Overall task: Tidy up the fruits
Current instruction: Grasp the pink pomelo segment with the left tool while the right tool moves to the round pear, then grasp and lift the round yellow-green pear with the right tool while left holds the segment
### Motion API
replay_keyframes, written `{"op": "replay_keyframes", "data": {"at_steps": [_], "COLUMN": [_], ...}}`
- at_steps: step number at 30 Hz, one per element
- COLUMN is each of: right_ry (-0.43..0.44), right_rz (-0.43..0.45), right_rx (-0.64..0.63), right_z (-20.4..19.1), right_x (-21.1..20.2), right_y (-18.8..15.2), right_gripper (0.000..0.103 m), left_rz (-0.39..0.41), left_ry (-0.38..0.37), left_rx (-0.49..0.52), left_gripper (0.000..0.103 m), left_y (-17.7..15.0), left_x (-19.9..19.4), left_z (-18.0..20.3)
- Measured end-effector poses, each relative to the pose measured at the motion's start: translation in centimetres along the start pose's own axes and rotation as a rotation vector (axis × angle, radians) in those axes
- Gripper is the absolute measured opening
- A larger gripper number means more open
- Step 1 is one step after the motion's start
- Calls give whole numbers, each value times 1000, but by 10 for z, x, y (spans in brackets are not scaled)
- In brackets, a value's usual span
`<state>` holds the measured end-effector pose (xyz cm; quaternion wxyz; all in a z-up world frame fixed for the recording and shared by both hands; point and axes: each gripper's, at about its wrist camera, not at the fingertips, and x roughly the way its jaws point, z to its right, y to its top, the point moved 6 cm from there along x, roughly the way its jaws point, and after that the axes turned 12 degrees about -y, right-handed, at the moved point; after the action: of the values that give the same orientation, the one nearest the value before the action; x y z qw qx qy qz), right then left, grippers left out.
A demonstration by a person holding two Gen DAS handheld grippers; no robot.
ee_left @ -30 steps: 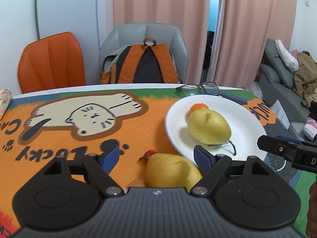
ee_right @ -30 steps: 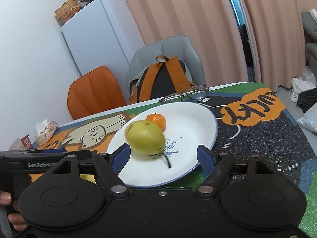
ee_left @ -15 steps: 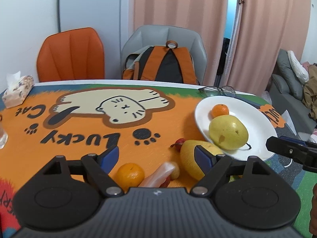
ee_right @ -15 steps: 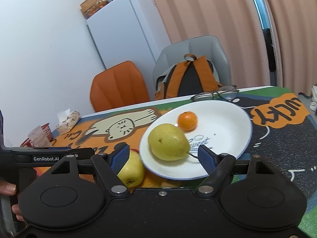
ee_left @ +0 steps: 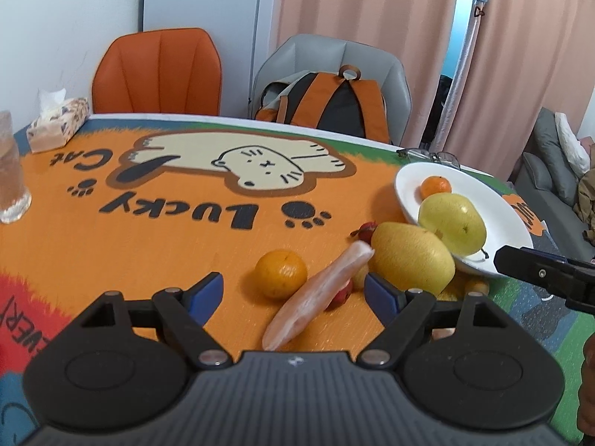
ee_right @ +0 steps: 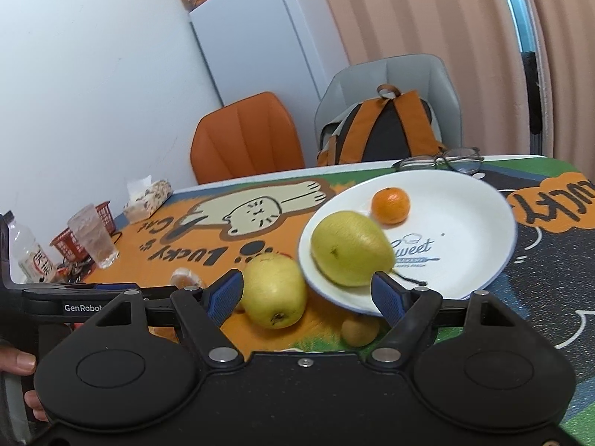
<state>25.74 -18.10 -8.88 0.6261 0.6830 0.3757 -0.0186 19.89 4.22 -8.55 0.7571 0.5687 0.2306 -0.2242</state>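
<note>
A white plate holds a yellow-green pear and a small mandarin. Left of the plate on the mat lie a second yellow pear, an orange, a pale pink sweet potato and small red fruits. A small brown fruit lies under the plate's near edge. My left gripper is open and empty, just short of the orange and sweet potato. My right gripper is open and empty, near the loose pear and plate.
Eyeglasses lie behind the plate. A tissue pack, a glass, a bottle and a red basket stand at the table's left. An orange chair and a grey chair with a backpack stand behind.
Both grippers have drawn back and up from the plate, so more of the table shows. The orange, sweet potato and loose pear have come into view. Both stay open.
</note>
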Motion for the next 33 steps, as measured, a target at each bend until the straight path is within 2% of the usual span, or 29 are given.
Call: {"op": "replay_keyframes", "data": {"at_steps": [9, 16, 20, 25, 33], "right_ry": [20, 15, 9, 18, -32], "right_rz": [-27, -54, -77, -97, -100], "right_rx": [-3, -29, -43, -73, -94], "right_z": [-14, -24, -32, -47, -54], "right_x": [9, 17, 24, 32, 43], "right_y": [-4, -2, -2, -6, -5], "right_gripper": [76, 75, 74, 72, 73], "left_rz": [-2, -26, -14, -17, 1], "left_ry": [-41, -75, -83, -107, -111], "left_rx": [-32, -85, -91, -89, -126], "left_gripper": [78, 59, 57, 33, 31], "left_y": [-13, -18, -20, -21, -20], "left_x": [8, 28, 33, 30, 14], "left_z": [-5, -11, -14, -15, -31]}}
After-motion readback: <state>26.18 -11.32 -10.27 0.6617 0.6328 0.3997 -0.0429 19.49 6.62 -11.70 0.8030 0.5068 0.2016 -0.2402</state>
